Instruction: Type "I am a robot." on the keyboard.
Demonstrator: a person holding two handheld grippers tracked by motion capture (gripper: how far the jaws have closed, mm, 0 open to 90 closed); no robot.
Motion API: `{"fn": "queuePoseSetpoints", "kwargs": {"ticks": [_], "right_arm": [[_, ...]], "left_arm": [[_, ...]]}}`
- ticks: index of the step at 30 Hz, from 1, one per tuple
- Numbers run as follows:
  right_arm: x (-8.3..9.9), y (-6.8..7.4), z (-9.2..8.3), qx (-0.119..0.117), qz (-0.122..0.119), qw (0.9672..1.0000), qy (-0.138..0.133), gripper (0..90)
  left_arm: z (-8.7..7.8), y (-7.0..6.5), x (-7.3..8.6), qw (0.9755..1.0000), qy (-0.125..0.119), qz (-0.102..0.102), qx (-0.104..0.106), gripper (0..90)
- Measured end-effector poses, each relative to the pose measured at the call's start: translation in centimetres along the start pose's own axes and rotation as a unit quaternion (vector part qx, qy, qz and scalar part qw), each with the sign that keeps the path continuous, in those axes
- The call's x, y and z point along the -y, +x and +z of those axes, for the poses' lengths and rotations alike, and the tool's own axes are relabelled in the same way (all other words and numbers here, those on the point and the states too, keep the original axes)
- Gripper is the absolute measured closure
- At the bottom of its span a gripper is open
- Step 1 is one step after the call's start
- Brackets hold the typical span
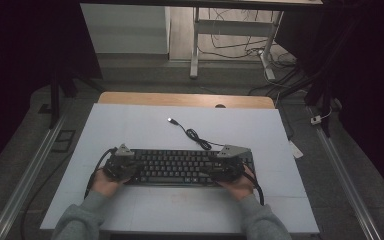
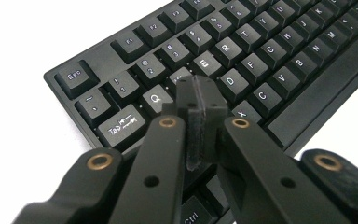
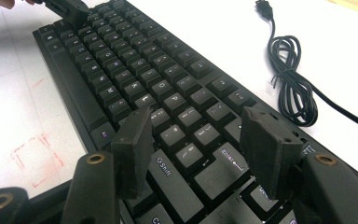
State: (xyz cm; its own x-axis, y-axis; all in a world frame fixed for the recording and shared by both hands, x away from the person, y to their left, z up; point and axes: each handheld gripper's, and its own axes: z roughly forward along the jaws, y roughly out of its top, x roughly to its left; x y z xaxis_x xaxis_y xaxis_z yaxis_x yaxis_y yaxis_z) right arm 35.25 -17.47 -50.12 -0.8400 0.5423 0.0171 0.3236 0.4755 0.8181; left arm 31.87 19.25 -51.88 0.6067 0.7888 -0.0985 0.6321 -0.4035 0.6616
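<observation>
Left gripper view: keyboard (image 2: 242, 56) keys read Esc, Tab, Q, E, R; left tool (image 2: 203, 100) closed, empty, tip over W. Right tool (image 3: 196, 149) open above Shift and Enter.

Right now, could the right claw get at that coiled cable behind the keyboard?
Probably yes. The right claw hangs open over the keyboard near its Enter key, holding nothing. The coiled cable lies just past the keyboard's far edge on the white mat, with nothing between. It would only need lifting over the keys.
</observation>
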Motion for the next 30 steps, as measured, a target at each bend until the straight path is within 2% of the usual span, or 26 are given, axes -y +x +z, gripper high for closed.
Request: {"fn": "queuePoseSetpoints", "kwargs": {"ticks": [12,17,23,28,30], "right_arm": [[0.0,0.0,0.0,0.0,0.0,1.0,0.0,44.6],[0.0,0.1,0.1,0.0,-0.001,1.0,0.001,44.6],[0.0,0.0,0.0,-0.001,0.0,1.0,-0.003,44.5],[0.0,0.0,0.0,-0.001,0.001,1.0,-0.004,44.5],[0.0,0.0,0.0,-0.001,0.0,1.0,-0.004,44.5]], "left_arm": [[0.4,-0.1,0.0,0.9999,0.01,0.005,-0.006,88.6],[0.5,-0.2,-0.1,0.9999,0.007,0.006,-0.011,88.7],[-0.7,-0.1,-0.2,0.9997,-0.023,-0.001,-0.002,88.7],[-1.8,-0.1,-0.2,0.9987,-0.049,-0.008,0.005,88.0],[-2.3,0.0,-0.2,0.9979,-0.062,-0.013,0.014,85.2]]}}
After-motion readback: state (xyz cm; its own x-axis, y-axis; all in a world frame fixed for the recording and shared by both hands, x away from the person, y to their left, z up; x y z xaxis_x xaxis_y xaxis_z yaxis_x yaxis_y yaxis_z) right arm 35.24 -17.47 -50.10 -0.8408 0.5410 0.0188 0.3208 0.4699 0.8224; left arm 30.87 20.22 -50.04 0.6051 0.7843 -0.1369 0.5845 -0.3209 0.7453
